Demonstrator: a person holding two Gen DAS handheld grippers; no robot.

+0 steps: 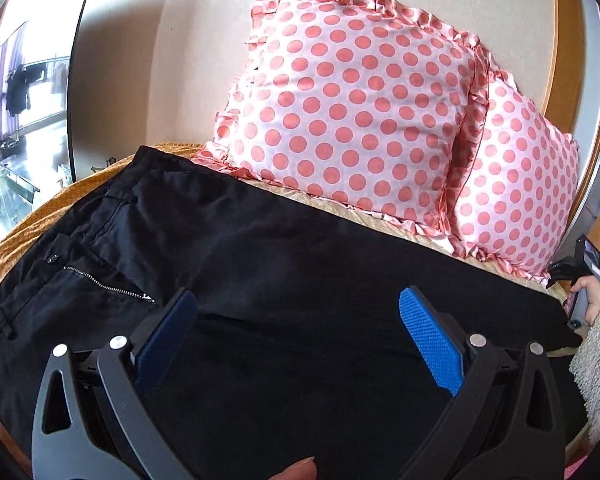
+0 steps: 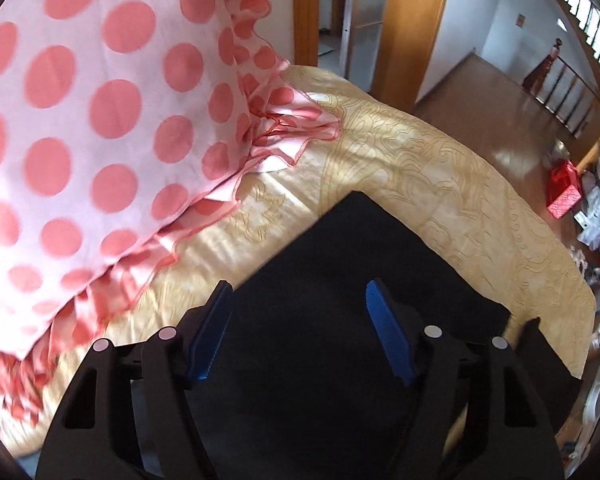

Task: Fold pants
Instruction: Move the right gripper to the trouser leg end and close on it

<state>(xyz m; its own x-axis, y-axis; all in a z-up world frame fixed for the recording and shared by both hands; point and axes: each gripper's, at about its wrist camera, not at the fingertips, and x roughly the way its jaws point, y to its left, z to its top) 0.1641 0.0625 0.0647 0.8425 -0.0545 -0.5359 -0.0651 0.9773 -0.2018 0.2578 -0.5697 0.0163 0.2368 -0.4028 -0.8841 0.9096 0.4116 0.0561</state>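
Black pants (image 1: 268,248) lie spread flat across the bed, waistband, button and open zipper (image 1: 108,282) at the left, legs running right. My left gripper (image 1: 298,300) is open and empty, its blue pads apart above the crotch area. My right gripper (image 2: 298,290) is open and empty above the leg end of the pants (image 2: 360,264), whose hem corner points away over the bedspread. The right gripper also shows in the left wrist view (image 1: 580,264), held in a hand at the far right by the hem.
Two pink polka-dot pillows (image 1: 352,96) (image 1: 516,184) lean on the wall behind the pants; one fills the left of the right wrist view (image 2: 92,120). The golden bedspread (image 2: 440,168) ends at the right, with wooden floor and clutter (image 2: 592,216) beyond.
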